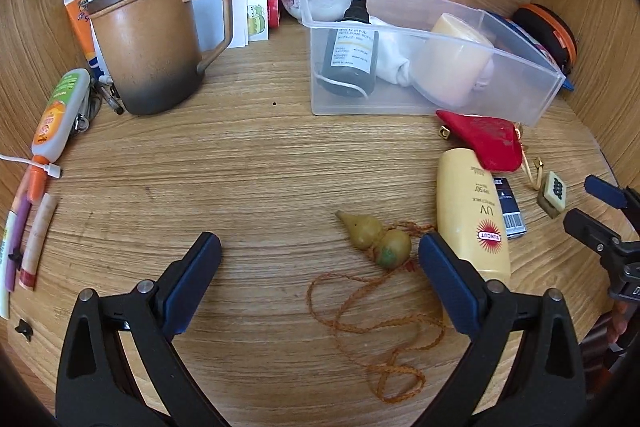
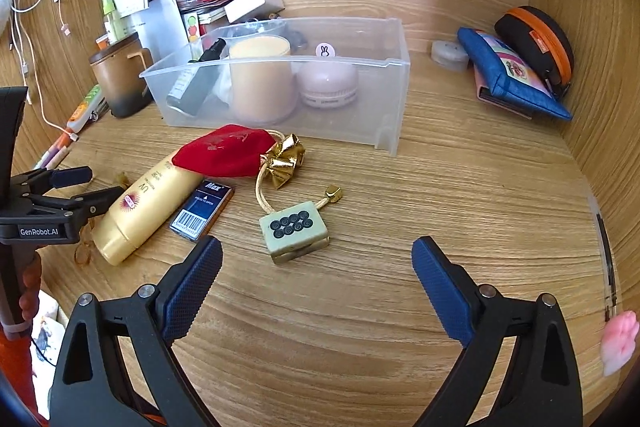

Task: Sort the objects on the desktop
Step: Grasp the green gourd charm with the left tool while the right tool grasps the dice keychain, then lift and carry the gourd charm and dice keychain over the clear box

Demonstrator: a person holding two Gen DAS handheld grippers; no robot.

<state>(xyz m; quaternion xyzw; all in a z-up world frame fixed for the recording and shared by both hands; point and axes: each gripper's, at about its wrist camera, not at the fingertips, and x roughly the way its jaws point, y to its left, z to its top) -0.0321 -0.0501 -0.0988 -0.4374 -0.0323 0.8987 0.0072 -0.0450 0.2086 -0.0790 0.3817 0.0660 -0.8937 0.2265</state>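
Observation:
My left gripper is open and empty above the desk. A small gourd charm on an orange cord lies between its fingers, near the right one. A yellow sunscreen tube lies just right of it, also in the right wrist view. My right gripper is open and empty, with a mahjong-tile keychain just ahead. A red pouch and a blue staple box lie nearby. A clear bin holds a dark spray bottle, a cream jar and a pink round gadget.
A brown lidded mug stands at the back left with papers and tubes behind it. Pens and a glue bottle lie along the left wall. A blue pouch and an orange-trimmed case lean in the right corner.

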